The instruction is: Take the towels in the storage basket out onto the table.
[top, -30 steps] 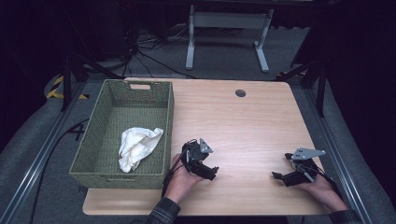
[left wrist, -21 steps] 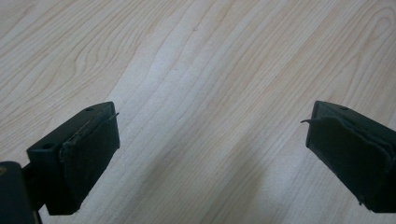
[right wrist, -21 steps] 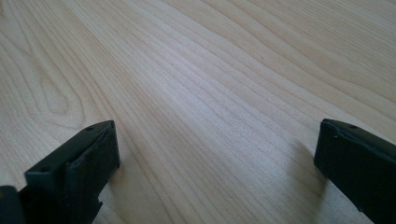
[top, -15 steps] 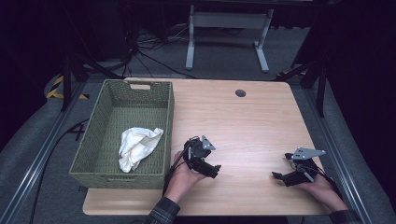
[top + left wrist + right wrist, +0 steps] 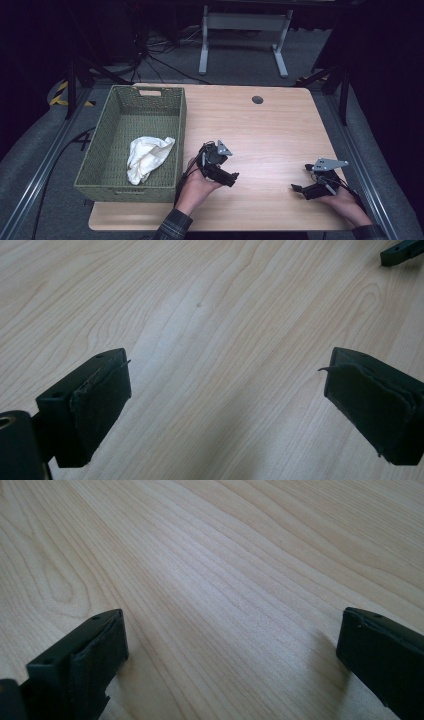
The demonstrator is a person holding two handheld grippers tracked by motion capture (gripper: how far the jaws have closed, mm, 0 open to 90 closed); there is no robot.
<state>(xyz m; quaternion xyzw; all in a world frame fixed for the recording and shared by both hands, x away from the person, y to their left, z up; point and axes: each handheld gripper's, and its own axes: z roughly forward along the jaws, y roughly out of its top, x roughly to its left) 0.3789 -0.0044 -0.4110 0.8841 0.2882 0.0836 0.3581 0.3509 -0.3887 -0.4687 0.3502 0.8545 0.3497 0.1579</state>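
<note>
White cloth [image 5: 146, 157] lies crumpled in the woven green basket [image 5: 111, 119], toward its near right corner, at about nine o'clock from our left gripper [image 5: 231, 178]. We hold that gripper over the bare wooden table [image 5: 260, 130], just right of the basket's right wall, its tip pointing toward four o'clock. In the left gripper view its jaws stand wide apart with nothing but wood grain between them, and the dark tip of the other gripper shows at the top right corner. Our right gripper [image 5: 298, 189] sits near the table's near right edge, at roughly three o'clock from the left one and well apart from it, pointing toward nine o'clock. In the right gripper view its jaws are likewise spread wide over bare wood. A small dark round grommet [image 5: 257, 99] sits near the far edge, at twelve o'clock.
</note>
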